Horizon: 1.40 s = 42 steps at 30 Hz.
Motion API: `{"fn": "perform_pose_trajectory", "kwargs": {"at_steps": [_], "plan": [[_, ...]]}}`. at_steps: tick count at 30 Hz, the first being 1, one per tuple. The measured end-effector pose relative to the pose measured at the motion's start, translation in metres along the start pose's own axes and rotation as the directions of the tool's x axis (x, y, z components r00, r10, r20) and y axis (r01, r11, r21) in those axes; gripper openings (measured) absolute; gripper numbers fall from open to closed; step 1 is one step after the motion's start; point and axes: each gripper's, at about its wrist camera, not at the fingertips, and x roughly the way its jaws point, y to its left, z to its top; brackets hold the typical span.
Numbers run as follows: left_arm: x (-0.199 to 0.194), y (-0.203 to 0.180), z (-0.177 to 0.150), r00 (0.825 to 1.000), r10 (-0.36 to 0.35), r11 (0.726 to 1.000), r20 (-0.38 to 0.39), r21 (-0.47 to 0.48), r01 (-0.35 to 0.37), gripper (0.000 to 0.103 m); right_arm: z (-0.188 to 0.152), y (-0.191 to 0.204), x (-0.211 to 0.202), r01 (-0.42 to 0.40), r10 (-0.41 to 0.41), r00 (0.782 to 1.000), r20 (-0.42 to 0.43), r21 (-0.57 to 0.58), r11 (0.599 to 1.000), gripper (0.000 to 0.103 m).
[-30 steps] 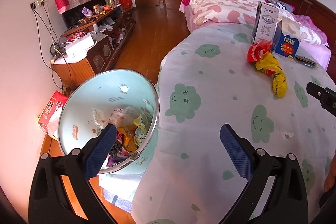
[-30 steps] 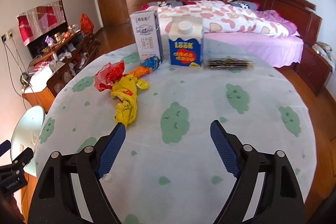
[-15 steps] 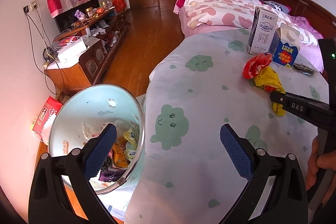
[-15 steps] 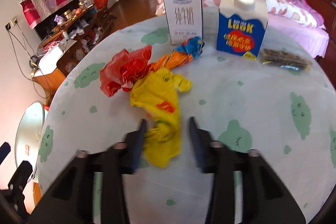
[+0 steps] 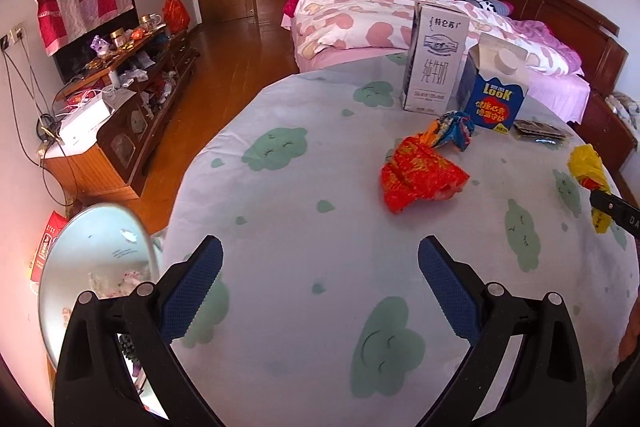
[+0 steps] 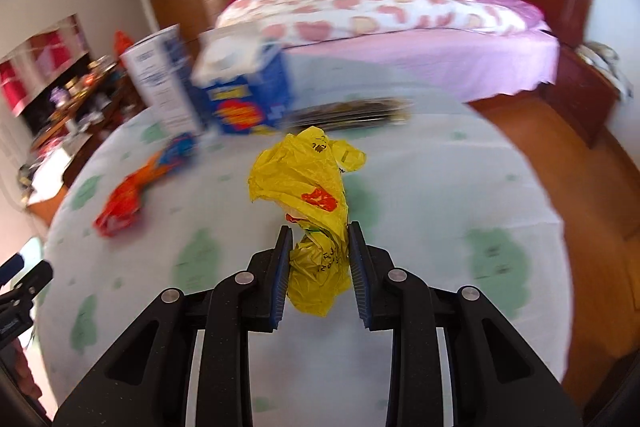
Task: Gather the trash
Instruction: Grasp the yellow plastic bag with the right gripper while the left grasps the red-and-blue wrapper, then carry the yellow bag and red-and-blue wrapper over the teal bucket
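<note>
My right gripper (image 6: 319, 255) is shut on a crumpled yellow plastic bag (image 6: 310, 183), which hangs just above the round table; that bag (image 5: 588, 169) also shows at the right edge of the left wrist view. A red wrapper (image 5: 420, 177) and an orange-blue wrapper (image 5: 452, 126) lie on the cloth beyond my left gripper (image 5: 320, 267), which is open and holds nothing. A pale blue trash bin (image 5: 96, 251) with litter inside stands off the table's left edge, beside the left finger.
A white milk carton (image 5: 434, 67), a blue LOOK carton (image 5: 496, 93) and a dark flat packet (image 5: 538, 134) stand at the table's far side. The table (image 5: 304, 219) has a cloud-print cloth. A bed (image 5: 400, 11) lies behind, a cluttered cabinet (image 5: 116, 95) at left.
My right gripper moved in over the yellow bag, closed on it and lifted it away from the red wrapper. My left gripper swung from over the bin toward the table's middle.
</note>
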Motion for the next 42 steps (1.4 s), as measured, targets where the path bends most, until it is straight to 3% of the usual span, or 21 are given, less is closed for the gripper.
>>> {"fn": "perform_pose_trajectory", "kwargs": {"at_steps": [2,5,13,17,20,22,24,34,42], "plan": [[0.009,-0.010,0.011,1.000,-0.003,1.000,0.012,0.007,0.003,0.087,0.001,-0.012,0.003,0.029,-0.029,1.000,0.004,0.019,0.999,0.029],[0.022,-0.024,0.029,0.999,-0.049,0.999,0.018,-0.007,0.049,0.084,-0.009,-0.023,0.010,0.040,-0.040,0.999,0.000,0.037,0.999,0.029],[0.073,-0.058,0.055,0.996,-0.081,0.996,-0.042,-0.039,0.079,0.075,-0.018,-0.060,-0.004,-0.017,0.017,1.000,0.006,0.091,0.996,0.029],[0.097,-0.064,0.050,0.990,-0.095,0.994,-0.104,-0.068,0.088,0.059,-0.011,-0.055,0.003,-0.033,0.032,0.999,0.004,0.106,0.994,0.029],[0.097,-0.074,0.049,0.995,-0.060,0.998,-0.077,-0.021,0.059,0.045,-0.006,-0.052,0.006,-0.036,0.036,0.999,-0.007,0.106,0.994,0.029],[0.095,-0.076,0.048,0.995,-0.071,0.997,-0.074,-0.014,0.070,0.033,-0.004,-0.051,0.007,-0.036,0.037,0.999,-0.010,0.107,0.994,0.029],[0.091,-0.075,0.047,0.993,-0.089,0.996,-0.077,-0.024,0.088,0.029,-0.003,-0.051,0.011,-0.038,0.039,0.999,-0.010,0.109,0.993,0.029],[0.041,-0.057,0.027,1.000,0.000,1.000,-0.019,0.006,0.000,0.028,-0.002,-0.055,0.018,-0.050,0.053,0.998,-0.024,0.135,0.990,0.029],[0.002,-0.036,-0.001,1.000,0.021,1.000,-0.010,-0.001,-0.021,0.028,-0.002,-0.051,0.021,-0.025,0.029,0.999,-0.031,0.122,0.992,0.029]]}}
